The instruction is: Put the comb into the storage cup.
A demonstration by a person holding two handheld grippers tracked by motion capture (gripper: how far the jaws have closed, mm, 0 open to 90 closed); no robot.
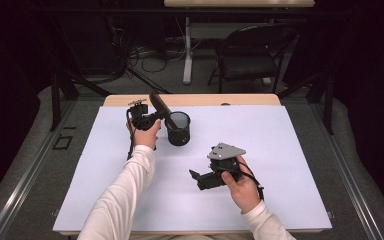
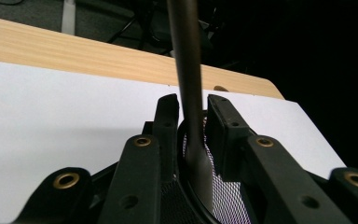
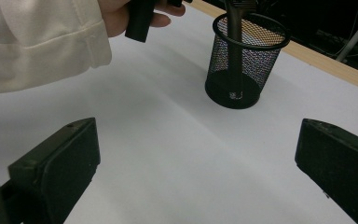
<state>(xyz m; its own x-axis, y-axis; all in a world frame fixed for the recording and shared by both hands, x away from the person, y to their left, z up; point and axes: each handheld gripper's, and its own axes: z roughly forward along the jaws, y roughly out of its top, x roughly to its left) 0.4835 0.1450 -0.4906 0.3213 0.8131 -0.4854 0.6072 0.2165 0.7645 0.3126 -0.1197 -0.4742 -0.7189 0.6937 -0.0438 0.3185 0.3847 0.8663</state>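
1. I am putting a long dark stick into the black mesh cup, which stands in the upper middle of the high view on the white desk.
2. My left fingers are around the stick just above the cup's rim. On the right side I am seeing a small gap, so I am judging that they are letting go and no longer squeezing.
3. The stick is leaning up and to the left in the high view, with its bottom end already down inside the cup.
4. To do this well, I am opening slowly and pulling straight back, so I am not knocking the cup.
5. My right fingers are wide apart with nothing in them, waiting lower in the picture, well apart from the cup.
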